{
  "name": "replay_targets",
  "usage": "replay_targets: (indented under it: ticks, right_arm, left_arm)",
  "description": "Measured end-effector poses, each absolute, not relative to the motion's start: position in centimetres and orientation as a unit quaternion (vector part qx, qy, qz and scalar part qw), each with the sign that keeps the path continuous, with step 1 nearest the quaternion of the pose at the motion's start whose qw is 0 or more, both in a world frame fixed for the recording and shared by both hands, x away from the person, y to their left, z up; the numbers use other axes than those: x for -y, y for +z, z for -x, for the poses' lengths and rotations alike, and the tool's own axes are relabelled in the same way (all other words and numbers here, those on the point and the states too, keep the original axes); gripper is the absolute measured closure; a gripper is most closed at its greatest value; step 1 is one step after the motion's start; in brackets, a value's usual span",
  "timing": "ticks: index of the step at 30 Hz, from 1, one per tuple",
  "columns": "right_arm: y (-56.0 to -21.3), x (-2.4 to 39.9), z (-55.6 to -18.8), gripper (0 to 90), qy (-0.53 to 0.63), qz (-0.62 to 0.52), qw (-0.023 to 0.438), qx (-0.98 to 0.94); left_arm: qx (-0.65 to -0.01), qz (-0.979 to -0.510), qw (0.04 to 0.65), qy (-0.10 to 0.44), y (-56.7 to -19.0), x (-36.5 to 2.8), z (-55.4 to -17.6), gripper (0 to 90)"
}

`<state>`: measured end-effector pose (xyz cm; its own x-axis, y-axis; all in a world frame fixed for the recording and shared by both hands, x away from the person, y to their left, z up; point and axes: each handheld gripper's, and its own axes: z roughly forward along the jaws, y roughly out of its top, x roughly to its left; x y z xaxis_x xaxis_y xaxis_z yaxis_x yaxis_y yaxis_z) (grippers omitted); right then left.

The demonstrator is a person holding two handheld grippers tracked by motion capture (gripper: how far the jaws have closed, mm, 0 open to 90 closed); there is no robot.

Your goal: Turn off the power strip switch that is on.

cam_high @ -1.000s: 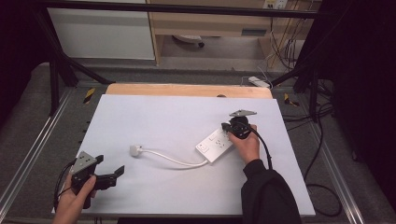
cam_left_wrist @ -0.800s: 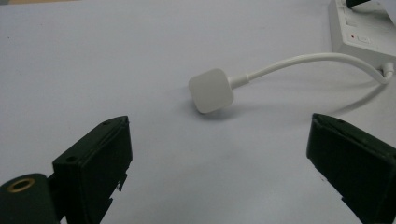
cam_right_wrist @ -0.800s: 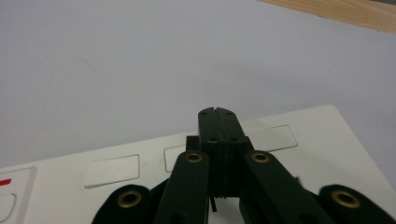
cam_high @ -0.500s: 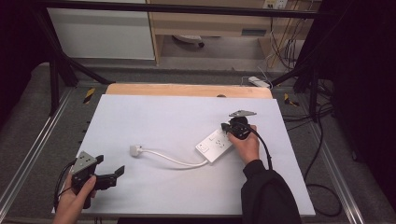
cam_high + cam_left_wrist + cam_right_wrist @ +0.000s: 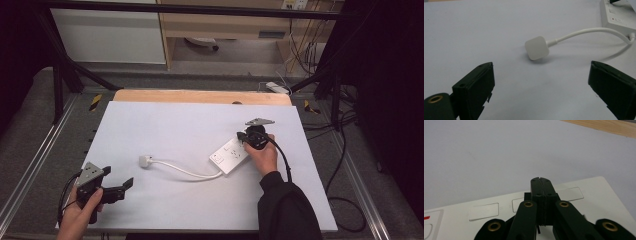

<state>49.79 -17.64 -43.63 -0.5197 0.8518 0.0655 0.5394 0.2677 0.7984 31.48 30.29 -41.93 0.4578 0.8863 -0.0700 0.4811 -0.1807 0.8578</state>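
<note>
A white power strip (image 5: 229,156) lies right of the middle of the white table top (image 5: 190,125). Its white cable (image 5: 185,171) curves left to a square white plug (image 5: 145,161). My right gripper (image 5: 241,136) is shut, with its tips over the strip's far end. In the right gripper view, the closed jaws (image 5: 541,181) rest above the strip's socket face (image 5: 586,202) and hold nothing. My left gripper (image 5: 126,189) stands open near the front left edge, aimed at the plug. The left gripper (image 5: 541,67) has its jaws wide apart, and the plug (image 5: 537,48) lies just beyond them.
A wooden strip (image 5: 200,96) borders the table's far edge. Metal frame rails (image 5: 35,155) run along both sides. Another power strip (image 5: 277,87) and loose cables (image 5: 345,200) lie on the floor at the right.
</note>
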Motion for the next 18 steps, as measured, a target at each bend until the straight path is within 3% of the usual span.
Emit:
replay_targets:
  ticks: [18]
  right_arm:
    - [-43.85, 17.62, -49.75, 90.0, 0.399, -0.448, 0.199, -0.775]
  left_arm:
    - [-0.466, -0.733, 0.438, 0.231, -41.94, -30.3, -31.48, 7.0]
